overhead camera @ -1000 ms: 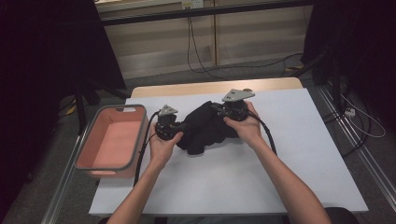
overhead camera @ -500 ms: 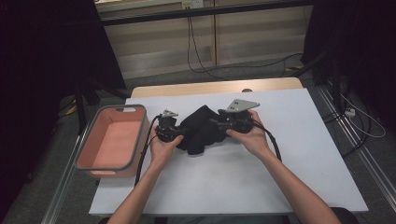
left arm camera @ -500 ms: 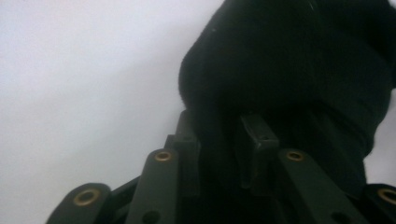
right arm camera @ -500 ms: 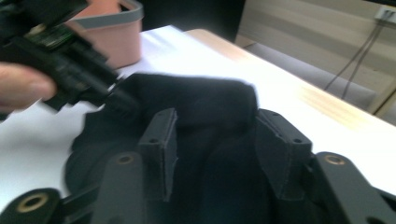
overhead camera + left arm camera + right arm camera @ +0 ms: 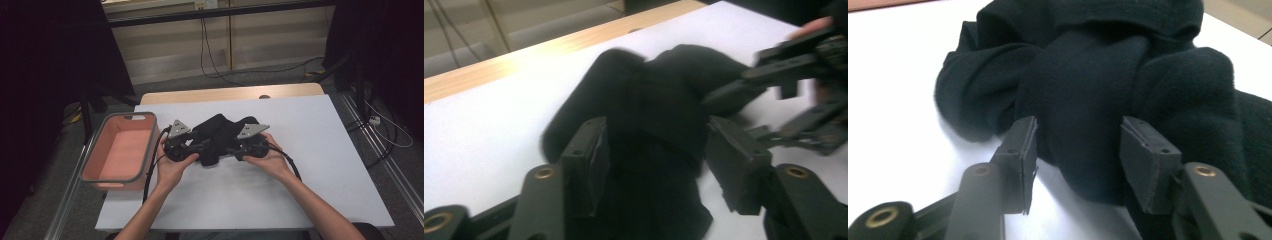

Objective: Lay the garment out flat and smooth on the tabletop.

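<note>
With both the left gripper (image 5: pixel 196 146) and right gripper (image 5: pixel 235 148) just opened halfway around the crumpled black fleece cloth (image 5: pixel 220 136) beside the pink bin (image 5: pixel 120 150), unpinched folds may spring loose.

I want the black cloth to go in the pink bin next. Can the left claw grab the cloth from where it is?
Probably yes. The left claw has just been opening, and the black cloth lies between its jaws on the white table, with nothing in between.

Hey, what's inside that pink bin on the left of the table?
The pink bin shows bare floor and inner walls, with no item in it. Its near inner wall is hidden by the rim. The black cloth lies outside on the white table.
</note>
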Demonstrator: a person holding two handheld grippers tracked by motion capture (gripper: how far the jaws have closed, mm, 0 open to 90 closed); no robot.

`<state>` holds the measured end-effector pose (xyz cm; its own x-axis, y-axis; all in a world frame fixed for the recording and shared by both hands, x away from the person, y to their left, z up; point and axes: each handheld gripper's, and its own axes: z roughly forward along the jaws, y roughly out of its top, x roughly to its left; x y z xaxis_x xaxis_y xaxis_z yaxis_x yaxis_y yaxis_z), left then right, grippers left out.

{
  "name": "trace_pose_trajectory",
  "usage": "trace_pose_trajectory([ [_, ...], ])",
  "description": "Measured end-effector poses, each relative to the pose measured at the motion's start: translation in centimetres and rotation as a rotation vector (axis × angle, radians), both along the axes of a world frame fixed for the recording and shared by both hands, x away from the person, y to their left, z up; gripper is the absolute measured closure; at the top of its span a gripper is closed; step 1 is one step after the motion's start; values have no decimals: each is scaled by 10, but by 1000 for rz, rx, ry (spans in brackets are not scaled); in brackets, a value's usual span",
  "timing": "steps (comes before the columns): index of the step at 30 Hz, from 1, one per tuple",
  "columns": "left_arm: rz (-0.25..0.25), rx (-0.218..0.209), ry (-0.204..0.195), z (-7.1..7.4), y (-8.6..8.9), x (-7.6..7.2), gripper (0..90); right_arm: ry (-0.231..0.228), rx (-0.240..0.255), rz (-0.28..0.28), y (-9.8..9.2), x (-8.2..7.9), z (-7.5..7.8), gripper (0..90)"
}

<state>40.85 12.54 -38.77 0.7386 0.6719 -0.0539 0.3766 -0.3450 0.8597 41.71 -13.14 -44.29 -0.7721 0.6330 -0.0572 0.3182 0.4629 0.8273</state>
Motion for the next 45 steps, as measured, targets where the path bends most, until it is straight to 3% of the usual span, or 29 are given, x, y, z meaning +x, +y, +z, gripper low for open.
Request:
trace_pose_trajectory([
  [1, -3, -14, 28, -2, -1, 0, 473, -1, -4, 1, 2, 1, -2, 475],
  [3, 26, 1, 19, -7, -5, 0, 471, 7, -28, 6, 5, 3, -9, 422],
  [4, 10, 22, 15, -10, -7, 0, 466, 12, -45, 8, 7, 4, -13, 431],
  [6, -24, 40, 22, -14, -11, -1, 443, -6, -92, 8, 10, 5, -18, 513],
  [9, -65, 85, 29, -21, -19, -2, 408, -30, -118, -3, 11, 8, -19, 731],
  [11, -73, 114, 42, -28, -23, -1, 387, -8, -88, -4, 8, 8, -17, 800],
  [15, -66, 162, 64, -42, -27, 5, 312, 14, -46, -10, 1, 6, -9, 829],
  [20, -67, 226, 66, -54, -35, 9, 281, -3, 35, -18, -8, 4, 6, 839],
  [23, -65, 243, 67, -60, -36, 11, 292, -23, 78, -28, -15, 2, 17, 847],
  [26, -80, 216, 68, -53, -34, 10, 498, -56, 108, -44, -22, 0, 29, 855],
  [28, -97, 156, 74, -44, -29, 8, 666, -86, 137, -68, -29, -1, 37, 859],
  [30, -95, 118, 66, -32, -23, 6, 778, -108, 162, -86, -38, -1, 46, 861],
  [39, -91, -41, 26, 14, 4, 1, 839, -164, 267, -161, -77, -3, 75, 864],
  [45, -95, -104, -21, 46, 16, -10, 842, -223, 326, -214, -100, -8, 94, 866],
])
